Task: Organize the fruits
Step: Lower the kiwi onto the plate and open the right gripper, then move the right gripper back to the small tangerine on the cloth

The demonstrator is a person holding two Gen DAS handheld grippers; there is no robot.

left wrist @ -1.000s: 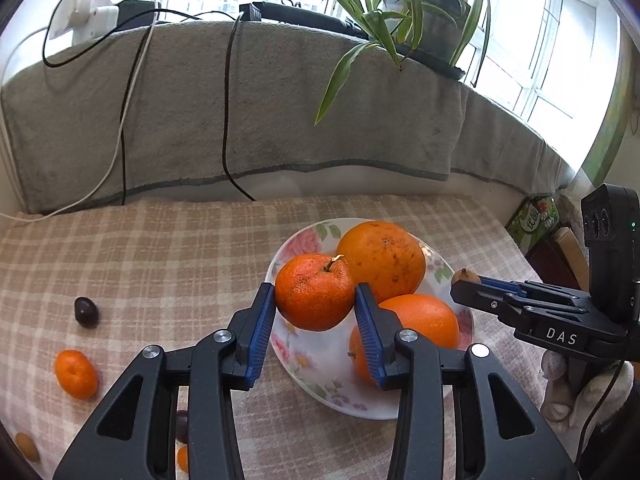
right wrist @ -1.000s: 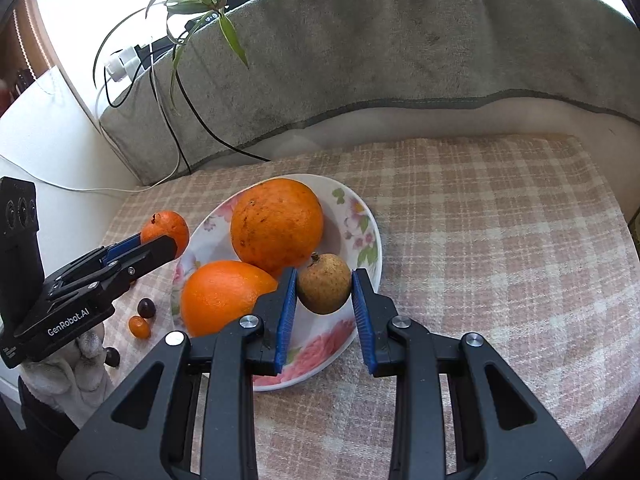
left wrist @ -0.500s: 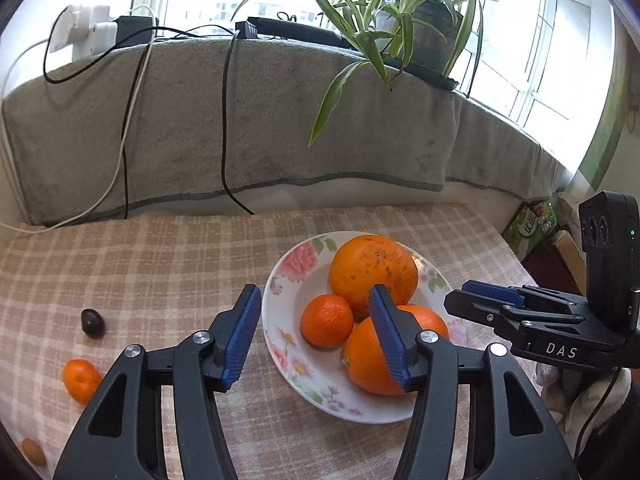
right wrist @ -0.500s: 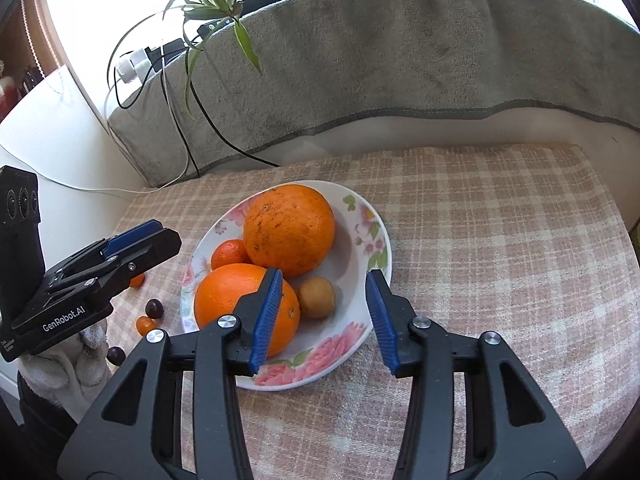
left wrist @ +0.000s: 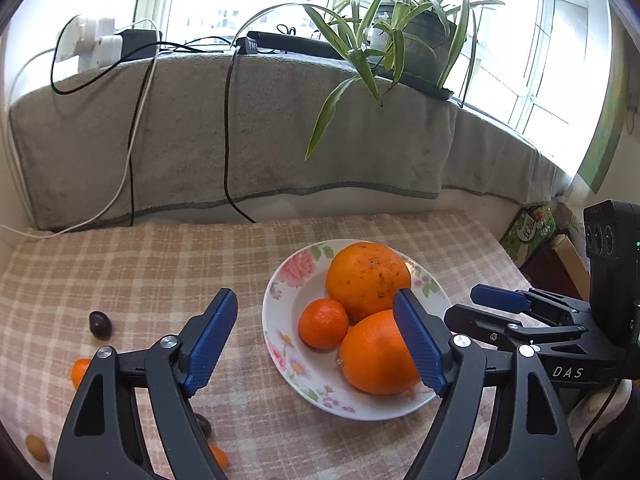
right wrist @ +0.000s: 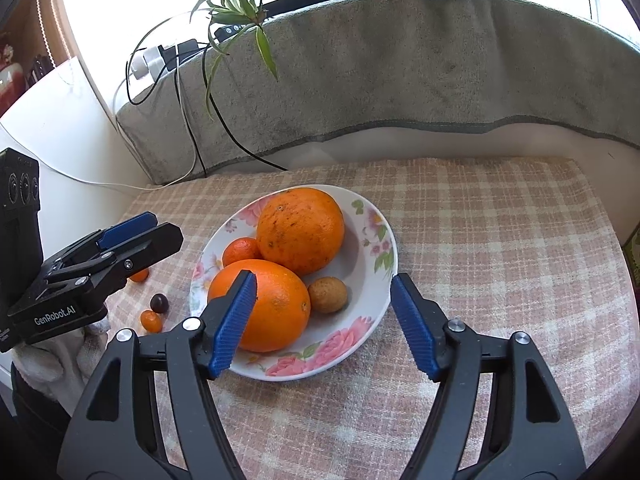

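Observation:
A floral plate point(left wrist: 285, 312) point(right wrist: 374, 268) holds two large oranges point(left wrist: 367, 280) point(left wrist: 376, 354), a small mandarin point(left wrist: 323, 323) point(right wrist: 241, 251) and a small brown fruit point(right wrist: 327, 294). My left gripper point(left wrist: 316, 344) is open and empty, raised above the plate's near left edge. My right gripper point(right wrist: 324, 320) is open and empty above the plate's near side. On the cloth left of the plate lie a dark plum point(left wrist: 100, 325) point(right wrist: 159, 303), a mandarin point(left wrist: 80, 372) and small kumquats point(left wrist: 37, 447) point(right wrist: 151, 321).
The table has a checked cloth point(left wrist: 152, 272) and a grey towel-covered sill point(left wrist: 280, 132) behind it, with cables, a power strip point(left wrist: 90, 42) and a spider plant point(left wrist: 400, 36). A green box point(left wrist: 528, 230) stands beyond the table's right edge.
Both grippers opened, released the mandarin and the brown fruit onto the plate, and pulled back and up from it.

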